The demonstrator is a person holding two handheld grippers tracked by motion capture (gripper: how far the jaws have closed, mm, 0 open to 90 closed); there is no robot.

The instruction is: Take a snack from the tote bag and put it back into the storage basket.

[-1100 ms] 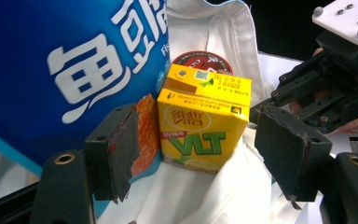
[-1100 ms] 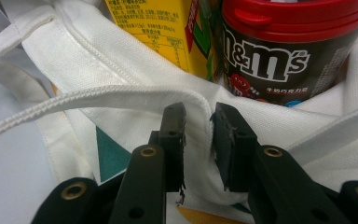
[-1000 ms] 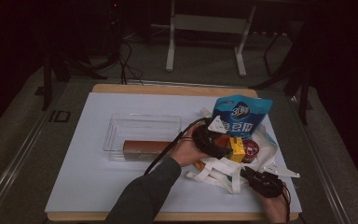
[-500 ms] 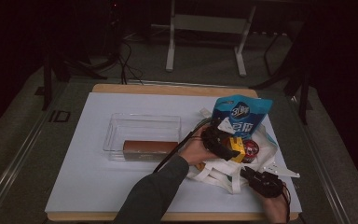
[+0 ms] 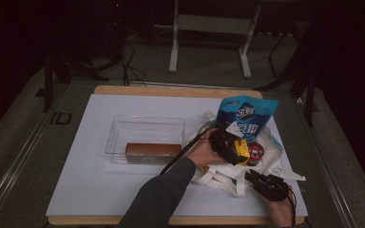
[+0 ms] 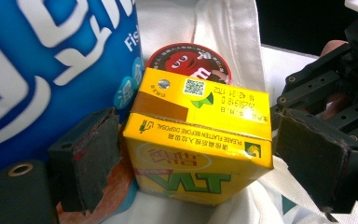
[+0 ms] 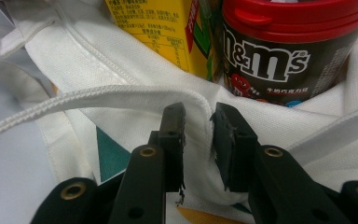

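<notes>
A white cloth bag (image 5: 218,175) lies at the table's right. It holds a blue snack bag (image 5: 247,116), a yellow drink carton (image 5: 243,148) and a red-lidded M&M's can (image 5: 256,153). My left gripper (image 5: 232,146) reaches into the bag from the left. In the left gripper view its jaws (image 6: 200,161) straddle the carton (image 6: 200,135); they have just been opening, and a thin gap shows at the right pad (image 6: 310,163). My right gripper (image 5: 267,186) sits at the bag's near right corner. Its pads (image 7: 198,128) pinch the bag's hem (image 7: 121,95) and hold the mouth open.
A clear plastic tray (image 5: 145,124) stands left of the bag with a brown bar (image 5: 153,149) along its near wall. A white mat (image 5: 90,180) covers the wooden table. Dark floor, cables and a stand's legs lie beyond the far edge.
My left hand has moved right and down, taking the yellow carton deeper into the bag beside the can. The right gripper has stayed put on the hem.
</notes>
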